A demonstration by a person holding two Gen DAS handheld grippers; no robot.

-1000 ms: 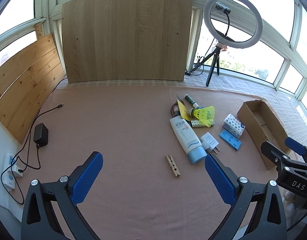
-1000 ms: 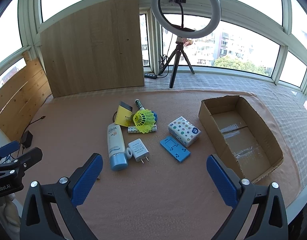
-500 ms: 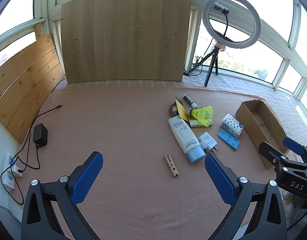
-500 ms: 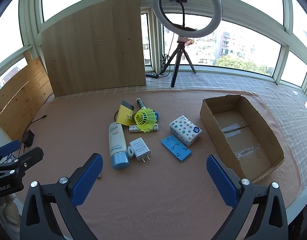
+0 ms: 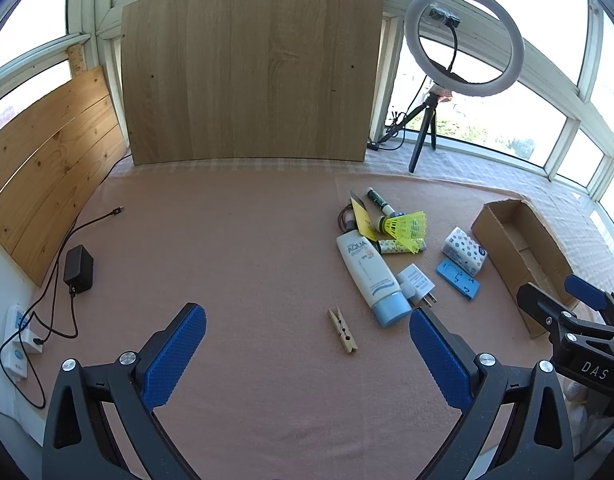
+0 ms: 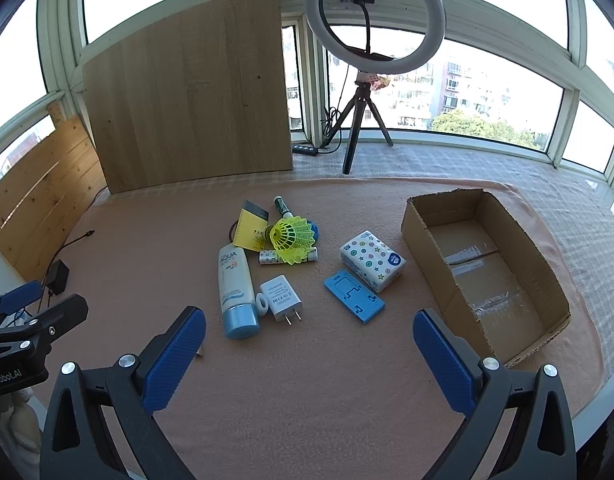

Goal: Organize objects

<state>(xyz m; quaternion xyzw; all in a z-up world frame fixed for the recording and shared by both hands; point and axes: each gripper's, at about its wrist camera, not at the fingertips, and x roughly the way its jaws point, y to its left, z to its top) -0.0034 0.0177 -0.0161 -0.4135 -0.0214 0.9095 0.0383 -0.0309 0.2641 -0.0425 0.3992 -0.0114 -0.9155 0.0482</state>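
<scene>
Pink cloth (image 6: 347, 400) bears a yellow shuttlecock (image 6: 291, 237) beside an open cardboard box (image 6: 451, 280).

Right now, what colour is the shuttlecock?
The shuttlecock is bright yellow, clearest in the right wrist view.

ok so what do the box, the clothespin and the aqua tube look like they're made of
The box looks like plain brown cardboard, matte, with raw torn-looking edges and clear tape along its floor seam. The clothespin looks like unfinished pale wood, with the notches of a spring peg. The AQUA sunscreen tube looks like smooth white plastic with a slight sheen and a light blue plastic cap.
</scene>
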